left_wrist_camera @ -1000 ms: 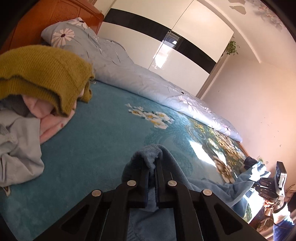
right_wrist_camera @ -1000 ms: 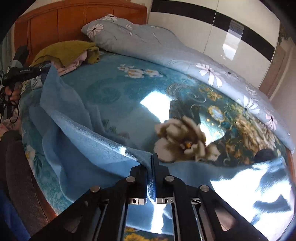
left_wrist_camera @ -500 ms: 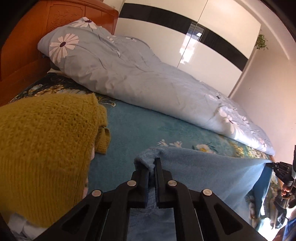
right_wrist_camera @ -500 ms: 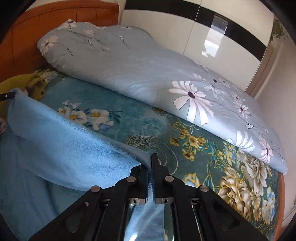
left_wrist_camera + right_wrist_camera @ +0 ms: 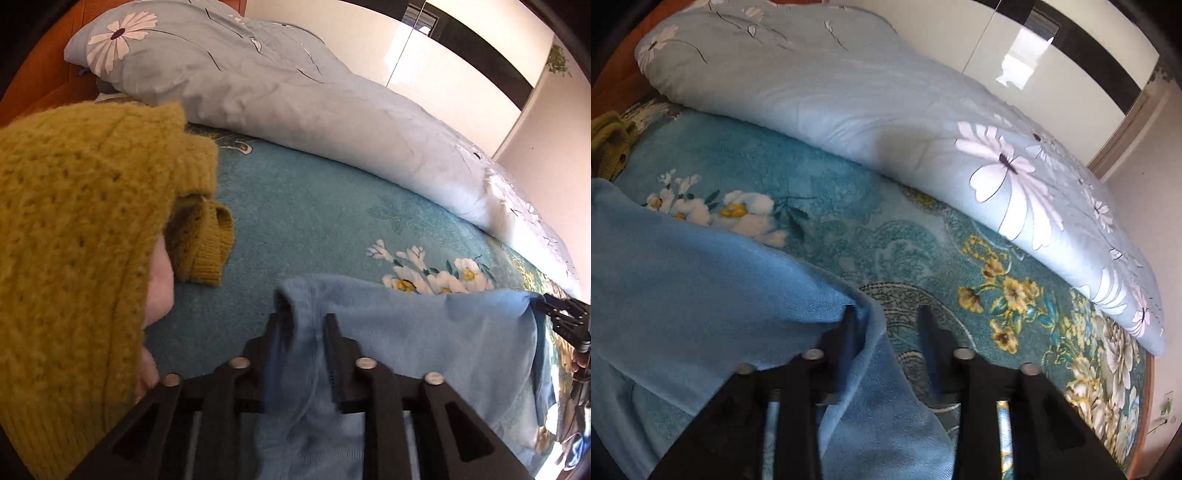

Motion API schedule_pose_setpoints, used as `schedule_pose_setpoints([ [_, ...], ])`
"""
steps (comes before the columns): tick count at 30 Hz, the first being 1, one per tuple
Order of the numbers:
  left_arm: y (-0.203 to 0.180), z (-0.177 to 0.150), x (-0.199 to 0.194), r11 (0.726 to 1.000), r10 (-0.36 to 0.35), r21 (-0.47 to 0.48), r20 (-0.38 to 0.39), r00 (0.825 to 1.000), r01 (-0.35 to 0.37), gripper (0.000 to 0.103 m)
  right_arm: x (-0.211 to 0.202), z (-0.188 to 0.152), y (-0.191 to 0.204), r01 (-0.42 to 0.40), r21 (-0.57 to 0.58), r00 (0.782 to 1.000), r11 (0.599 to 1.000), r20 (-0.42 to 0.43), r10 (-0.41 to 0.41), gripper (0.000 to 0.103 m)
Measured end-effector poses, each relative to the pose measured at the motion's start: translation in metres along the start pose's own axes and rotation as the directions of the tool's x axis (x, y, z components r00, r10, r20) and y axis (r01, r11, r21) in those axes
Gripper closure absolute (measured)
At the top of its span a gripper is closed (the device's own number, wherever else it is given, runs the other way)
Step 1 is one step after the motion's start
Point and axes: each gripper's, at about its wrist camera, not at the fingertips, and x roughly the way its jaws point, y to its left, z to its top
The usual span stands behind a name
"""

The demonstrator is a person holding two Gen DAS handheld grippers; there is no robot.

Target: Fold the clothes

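A light blue fleece garment lies spread over the teal floral bed cover. In the left wrist view my left gripper has its jaws parted, with a bunched corner of the garment lying loosely between them. In the right wrist view my right gripper is open; the garment hangs over its left finger and the gap shows the bed cover. The right gripper also shows at the far right of the left wrist view, at the garment's other corner.
A mustard knitted sweater sits on a clothes pile close at the left, over a pink garment. A pale blue daisy-print duvet runs along the far side of the bed. A wooden headboard and wardrobe doors stand behind.
Both grippers moved forward and down over the bed with the blue garment. Both sets of jaws, shut on its corners before, have now parted.
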Motion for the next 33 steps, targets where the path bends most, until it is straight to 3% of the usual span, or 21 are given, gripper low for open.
schedule_pose_setpoints([
  [2,-0.003,-0.012,-0.020,0.999,0.030,0.025,0.036,0.999,-0.031,0.051,-0.031,-0.011,-0.009,-0.038,0.022,0.998,0.999,0.058,0.036,0.050],
  [5,-0.007,-0.036,-0.053,0.996,0.086,0.010,0.102,0.991,-0.087,0.049,-0.068,-0.052,-0.005,-0.098,-0.025,0.994,0.995,0.052,0.099,0.050],
  [10,-0.013,-0.082,-0.086,0.998,-0.007,-0.067,0.114,0.993,0.015,0.044,-0.076,-0.141,0.032,-0.179,-0.137,0.983,0.974,-0.069,0.171,0.050],
  [12,-0.020,-0.096,-0.094,0.997,-0.024,-0.066,0.109,0.994,0.032,0.044,-0.066,-0.163,0.036,-0.191,-0.122,0.977,0.974,-0.115,0.177,0.050],
  [14,-0.030,-0.105,-0.101,0.998,-0.041,-0.047,0.103,0.994,0.046,0.044,-0.064,-0.174,0.032,-0.202,-0.079,0.977,0.976,-0.092,0.194,0.050],
  [16,-0.041,-0.111,-0.106,0.999,-0.037,-0.022,0.098,0.994,0.039,0.044,-0.063,-0.175,0.027,-0.213,-0.030,0.975,0.976,-0.076,0.211,0.052],
  [17,-0.046,-0.112,-0.110,0.999,-0.037,-0.015,0.101,0.994,0.039,0.044,-0.063,-0.174,0.025,-0.214,-0.011,0.974,0.977,-0.073,0.213,0.061],
  [19,-0.053,-0.115,-0.118,0.999,-0.045,-0.003,0.107,0.993,0.046,0.044,-0.062,-0.171,0.020,-0.204,0.019,0.976,0.979,-0.073,0.205,0.092],
  [20,-0.053,-0.116,-0.122,0.999,-0.053,-0.001,0.112,0.992,0.054,0.044,-0.064,-0.167,0.014,-0.216,0.040,0.973,0.976,-0.070,0.218,0.099],
  [22,-0.053,-0.118,-0.127,0.999,-0.049,0.001,0.122,0.991,0.049,0.044,-0.069,-0.159,0.002,-0.243,0.083,0.967,0.966,-0.059,0.248,0.099],
  [25,-0.053,-0.120,-0.134,0.999,-0.043,0.004,0.137,0.990,0.043,0.044,-0.086,-0.138,-0.042,-0.250,0.183,0.968,0.951,0.032,0.248,0.099],
  [29,-0.038,-0.119,-0.133,0.999,-0.010,-0.030,0.154,0.988,0.015,0.044,-0.100,-0.108,-0.117,-0.157,0.333,0.986,0.930,0.101,0.131,0.099],
  [33,-0.017,-0.118,-0.124,0.998,0.013,-0.070,0.145,0.989,-0.002,0.044,-0.079,-0.085,-0.173,-0.042,0.456,0.998,0.889,0.064,0.015,0.099],
])
